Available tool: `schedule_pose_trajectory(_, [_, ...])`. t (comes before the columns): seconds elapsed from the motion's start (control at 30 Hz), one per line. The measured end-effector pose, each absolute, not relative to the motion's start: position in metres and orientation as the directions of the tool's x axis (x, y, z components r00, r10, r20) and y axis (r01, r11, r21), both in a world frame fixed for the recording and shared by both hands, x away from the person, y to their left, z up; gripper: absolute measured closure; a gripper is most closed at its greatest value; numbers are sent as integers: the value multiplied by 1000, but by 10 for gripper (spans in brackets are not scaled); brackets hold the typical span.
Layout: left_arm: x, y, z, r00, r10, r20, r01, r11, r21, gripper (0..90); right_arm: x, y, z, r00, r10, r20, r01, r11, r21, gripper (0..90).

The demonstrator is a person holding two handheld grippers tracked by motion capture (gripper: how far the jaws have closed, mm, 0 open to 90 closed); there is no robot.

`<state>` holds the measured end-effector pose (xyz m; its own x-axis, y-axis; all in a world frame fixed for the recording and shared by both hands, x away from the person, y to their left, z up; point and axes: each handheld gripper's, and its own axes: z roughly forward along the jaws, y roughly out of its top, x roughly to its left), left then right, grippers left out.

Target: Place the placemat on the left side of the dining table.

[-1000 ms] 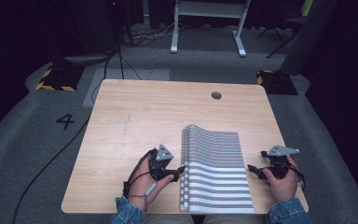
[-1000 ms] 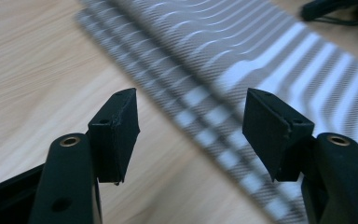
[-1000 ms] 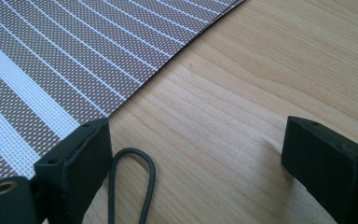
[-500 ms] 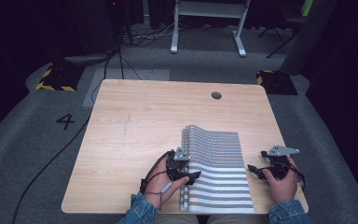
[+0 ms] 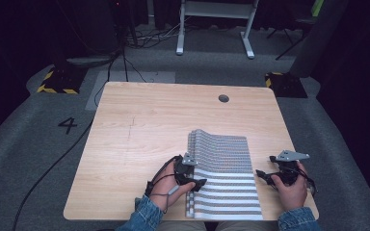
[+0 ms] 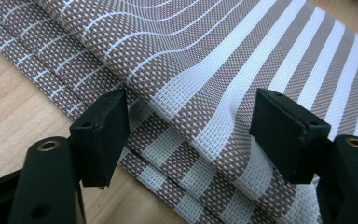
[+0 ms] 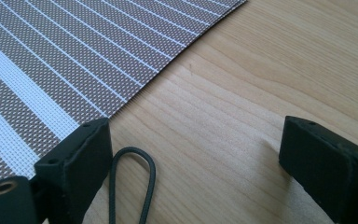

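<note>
On the light wooden bench (image 5: 139, 139), the released left gripper (image 5: 189, 176), jaws just widening, straddles the folded brown-and-white striped woven mat (image 5: 226, 173); the right gripper (image 5: 275, 175) rests released beside it.

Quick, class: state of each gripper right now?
Left gripper: open, just been opening, astride the folded striped mat.
Right gripper: open, holding nothing, over the table.

numeral "4" on grey floor mat (image 5: 68, 125)

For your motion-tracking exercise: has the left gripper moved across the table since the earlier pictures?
Yes. The left gripper has moved rightward, from bare wood beside the striped mat onto its folded left edge. Its fingers have just been opening and do not press the mat.
</note>
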<state>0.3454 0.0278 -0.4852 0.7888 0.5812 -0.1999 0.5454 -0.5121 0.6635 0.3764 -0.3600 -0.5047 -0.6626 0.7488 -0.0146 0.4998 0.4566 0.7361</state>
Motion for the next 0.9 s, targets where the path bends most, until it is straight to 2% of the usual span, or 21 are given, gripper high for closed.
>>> schedule_pose_trajectory(0.1, [341, 25, -479, 827, 551, -114, 461, -547, 699, 332, 376, -360, -505, -662, 749, -14, 500, 456, 736, 98])
schedule_pose_trajectory(0.17, [340, 23, -477, 840, 531, -112, 433, -532, 728, 353, 376, -360, -505, -662, 750, -14, 501, 456, 736, 98])
schedule_pose_trajectory(0.33, [345, 24, -491, 834, 534, -138, 461, -537, 707, 352, 376, -360, -505, -662, 749, -14, 501, 456, 736, 98])
schedule_pose_trajectory(0.43, [346, 22, -500, 843, 519, -139, 443, -526, 726, 365, 376, -360, -505, -662, 749, -14, 501, 456, 736, 98])
schedule_pose_trajectory(0.53, [344, 16, -497, 842, 533, -79, 427, -570, 703, 384, 376, -360, -505, -662, 749, -14, 500, 456, 736, 98])
schedule_pose_trajectory(0.63, [343, 14, -497, 844, 532, -71, 416, -564, 713, 491, 376, -360, -505, -662, 749, -14, 500, 456, 736, 98])
schedule_pose_trajectory(0.67, [342, 13, -496, 841, 534, -83, 424, -557, 714, 491, 376, -360, -505, -662, 749, -14, 500, 456, 736, 98])
schedule_pose_trajectory(0.7, [342, 13, -495, 845, 529, -85, 421, -559, 714, 640, 376, -360, -505, -662, 749, -14, 500, 456, 736, 98])
schedule_pose_trajectory(0.77, [341, 12, -493, 855, 514, -75, 407, -573, 712, 790, 376, -360, -505, -662, 749, -14, 501, 456, 736, 98])
schedule_pose_trajectory(0.8, [340, 11, -492, 857, 510, -72, 400, -572, 716, 826, 376, -360, -505, -662, 750, -15, 500, 456, 736, 98])
schedule_pose_trajectory(0.9, [338, 10, -487, 861, 504, -65, 387, -568, 726, 857, 375, -359, -505, -654, 757, -11, 506, 448, 737, 101])
